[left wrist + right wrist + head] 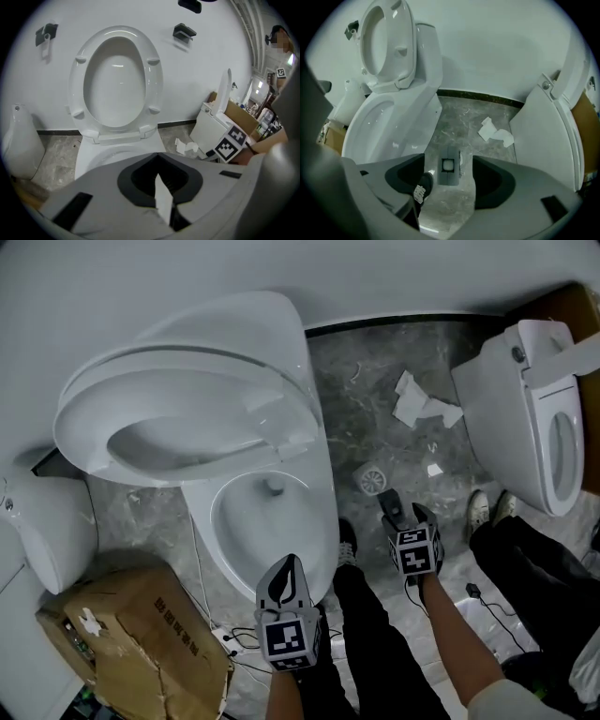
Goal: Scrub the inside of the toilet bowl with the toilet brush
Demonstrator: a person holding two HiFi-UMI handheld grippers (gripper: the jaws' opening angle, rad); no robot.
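Beside the toilet bowl (253,521), hovering with the right tool (450,180) spread open over the toilet brush (448,165) standing on the floor (375,409), pads not touching; holding the left tool (164,187) clenched, empty, over the bowl's front rim.

Dim, flat, cool light; gripper views fisheye-warped, dark vignetted corners; soft shadows.

In the right gripper view, the dark toilet brush handle (448,165) is seen end-on, and its bristle head is hidden beneath it. In the left gripper view, the grey left gripper (159,161) covers most of the white ceramic toilet bowl (101,157). In the head view, the frame edges cut off the second white toilet (534,418) and the brown cardboard box (131,634). The box's print is too small to read.
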